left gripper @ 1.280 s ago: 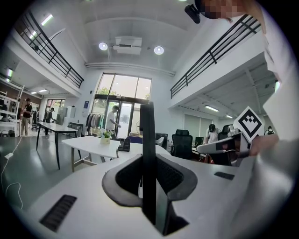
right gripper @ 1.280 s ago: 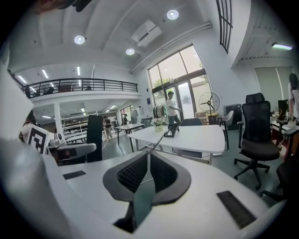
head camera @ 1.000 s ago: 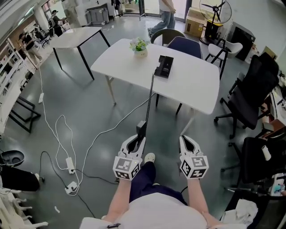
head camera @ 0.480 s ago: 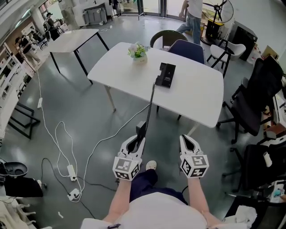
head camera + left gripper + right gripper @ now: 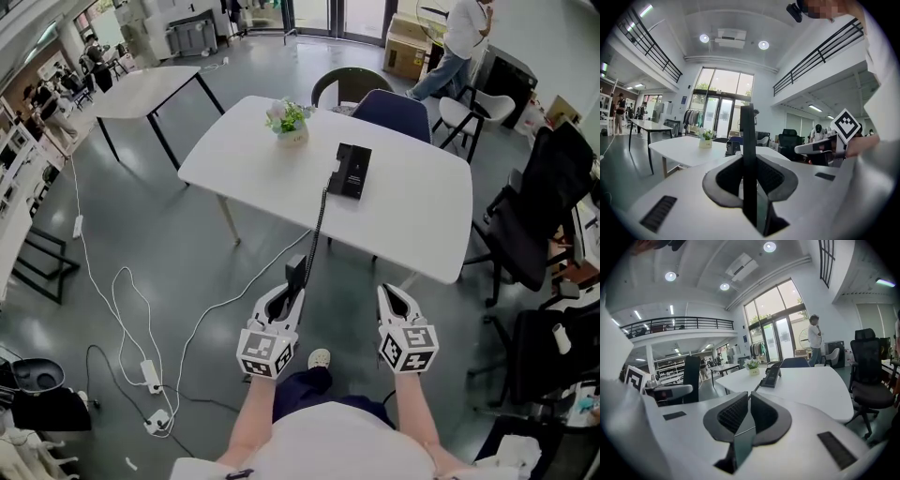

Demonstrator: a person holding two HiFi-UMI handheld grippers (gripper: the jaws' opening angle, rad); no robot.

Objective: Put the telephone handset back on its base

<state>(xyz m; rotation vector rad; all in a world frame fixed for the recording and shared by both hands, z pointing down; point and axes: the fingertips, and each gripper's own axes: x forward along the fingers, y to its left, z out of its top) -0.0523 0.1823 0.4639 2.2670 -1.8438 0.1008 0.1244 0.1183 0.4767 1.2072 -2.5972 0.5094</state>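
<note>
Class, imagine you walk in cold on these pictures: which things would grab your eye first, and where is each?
The black telephone handset stands upright, clamped in the jaws of the left gripper, low in the head view, its cord stretching up to the phone base on the white table. Beside it the right gripper has its jaws shut on nothing.

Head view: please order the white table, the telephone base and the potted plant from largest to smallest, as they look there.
1. the white table, by far the largest
2. the telephone base
3. the potted plant
The last two look nearly alike in size, so their order is unsure.
</note>
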